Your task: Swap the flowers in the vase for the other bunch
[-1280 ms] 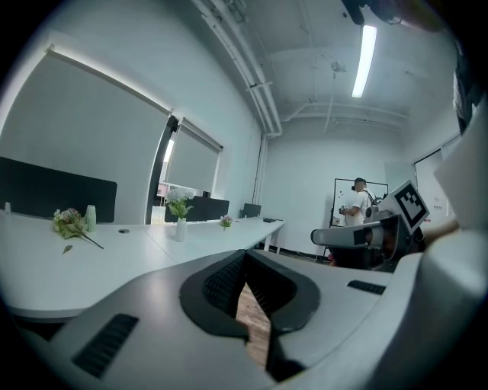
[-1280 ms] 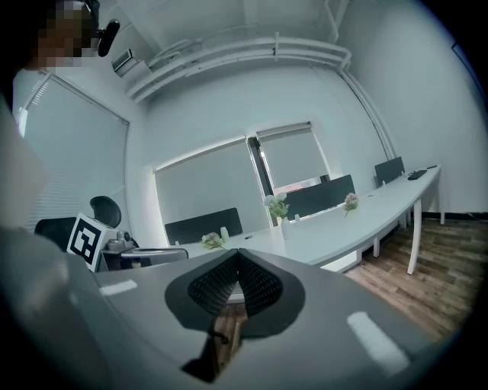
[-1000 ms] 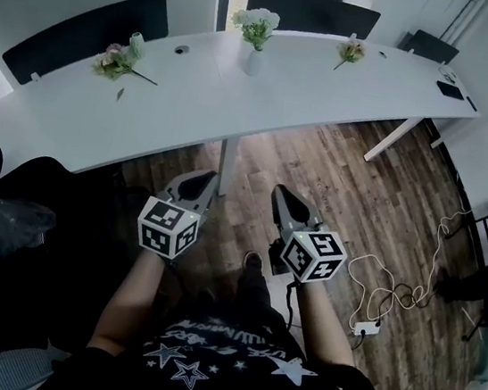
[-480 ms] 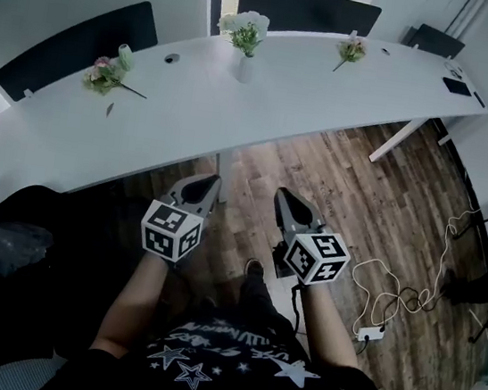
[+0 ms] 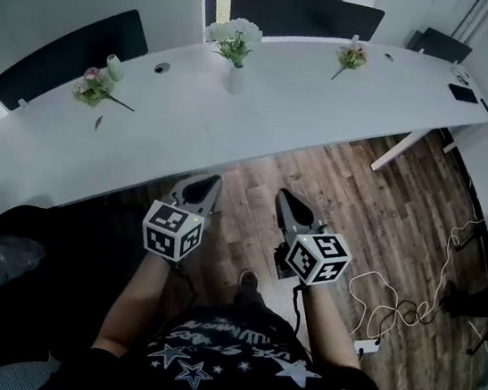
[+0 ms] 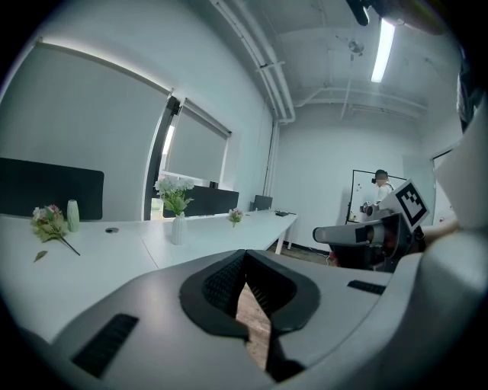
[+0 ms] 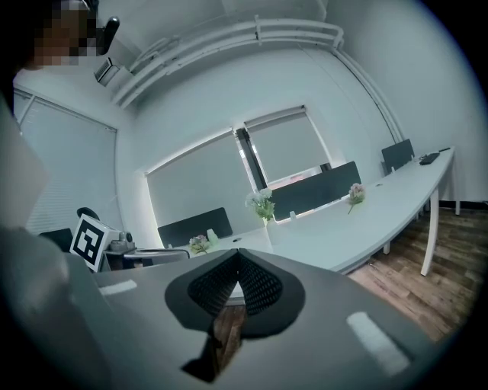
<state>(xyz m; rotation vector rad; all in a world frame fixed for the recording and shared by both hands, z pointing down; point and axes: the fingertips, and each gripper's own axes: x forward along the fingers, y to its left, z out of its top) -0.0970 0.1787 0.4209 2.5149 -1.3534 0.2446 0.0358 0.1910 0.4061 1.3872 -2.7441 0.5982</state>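
Observation:
A small white vase point(image 5: 234, 78) with white flowers point(image 5: 233, 37) stands on the far part of the long white table point(image 5: 234, 134). A loose pink bunch point(image 5: 92, 86) lies on the table at the left, and a small pink sprig point(image 5: 350, 58) lies at the right. My left gripper point(image 5: 206, 186) and right gripper point(image 5: 287, 203) are shut and empty. They hang side by side over the wooden floor, short of the table's near edge. In the left gripper view the vase point(image 6: 177, 228) and the pink bunch point(image 6: 49, 223) show far ahead; in the right gripper view the white flowers point(image 7: 261, 204) do.
Dark chairs point(image 5: 70, 54) stand behind the table. A small green bottle point(image 5: 113, 67) sits next to the pink bunch, and a dark flat item point(image 5: 467, 93) lies at the table's right end. A white cable with a power strip point(image 5: 365, 345) trails over the floor point(image 5: 375, 226) at right.
The table and flowers have shifted lower and nearer in the head view as I move toward them. Both grippers stay shut and side by side.

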